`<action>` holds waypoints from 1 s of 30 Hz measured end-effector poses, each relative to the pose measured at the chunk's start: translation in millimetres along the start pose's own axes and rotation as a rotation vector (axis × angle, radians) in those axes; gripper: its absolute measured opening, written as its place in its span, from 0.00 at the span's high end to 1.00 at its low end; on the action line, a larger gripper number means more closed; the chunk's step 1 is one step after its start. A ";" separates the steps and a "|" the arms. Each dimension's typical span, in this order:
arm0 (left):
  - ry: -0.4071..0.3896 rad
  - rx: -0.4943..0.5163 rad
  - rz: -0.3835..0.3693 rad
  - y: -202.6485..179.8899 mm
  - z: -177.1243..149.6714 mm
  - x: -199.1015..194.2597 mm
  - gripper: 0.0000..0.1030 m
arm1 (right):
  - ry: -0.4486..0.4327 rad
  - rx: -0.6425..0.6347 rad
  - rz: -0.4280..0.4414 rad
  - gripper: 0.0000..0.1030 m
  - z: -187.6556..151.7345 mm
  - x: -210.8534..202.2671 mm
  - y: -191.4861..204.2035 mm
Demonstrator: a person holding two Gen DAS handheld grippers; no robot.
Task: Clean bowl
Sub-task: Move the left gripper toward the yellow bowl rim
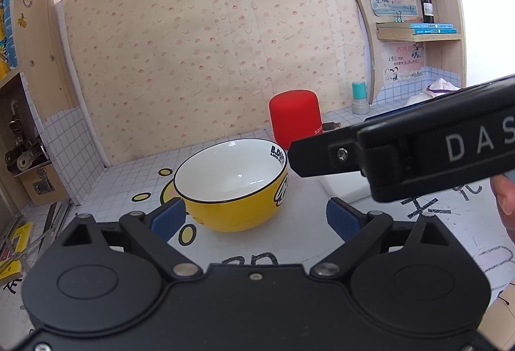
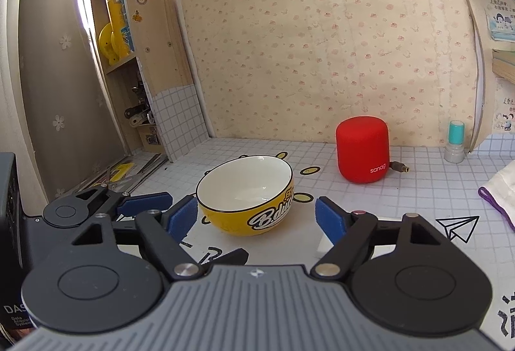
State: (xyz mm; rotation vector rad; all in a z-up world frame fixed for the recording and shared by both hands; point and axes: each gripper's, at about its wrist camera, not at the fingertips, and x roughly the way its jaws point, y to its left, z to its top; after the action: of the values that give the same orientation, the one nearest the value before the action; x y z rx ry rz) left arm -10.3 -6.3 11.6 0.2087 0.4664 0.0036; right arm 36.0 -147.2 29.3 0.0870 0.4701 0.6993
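Bowl (image 2: 245, 194) upright on table (image 2: 370, 199), empty; left tongs (image 1: 256, 217), right tongs (image 2: 256, 215) spread.

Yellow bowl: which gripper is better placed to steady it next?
Probably the left. The left gripper has one blue pad already beside the yellow bowl, fingers open. The right gripper is open too, with the bowl just ahead of its fingers.

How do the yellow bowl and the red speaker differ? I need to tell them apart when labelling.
The yellow bowl is open-topped with a white inside and black lettering; the red speaker is a closed, plain cylinder with small white lettering. The bowl is wide and low, the speaker taller and narrower. Both stand upright on the tiled desk.
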 end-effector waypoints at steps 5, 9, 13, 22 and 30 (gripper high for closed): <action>0.006 -0.012 -0.002 2.4 -0.4 1.8 0.08 | -0.002 -0.004 -0.011 0.21 -0.4 0.3 0.4; 0.019 -0.023 -0.004 4.5 -0.7 4.5 0.08 | 0.006 -0.004 -0.027 0.21 -2.2 0.1 3.7; 0.032 -0.037 -0.017 7.8 -1.6 6.6 0.08 | 0.006 -0.006 -0.036 0.20 -2.8 -0.3 4.0; 0.054 -0.077 -0.009 13.4 -3.0 12.1 0.08 | 0.011 -0.009 -0.053 0.19 -1.6 5.1 2.7; 0.045 -0.095 -0.002 17.9 -2.3 15.1 0.08 | 0.011 -0.001 -0.065 0.19 0.0 8.9 -1.0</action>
State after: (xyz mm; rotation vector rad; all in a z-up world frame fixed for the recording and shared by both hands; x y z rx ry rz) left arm 3.0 12.4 6.4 0.1148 0.5106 0.0283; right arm 42.5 -142.3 25.6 0.0668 0.4805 0.6370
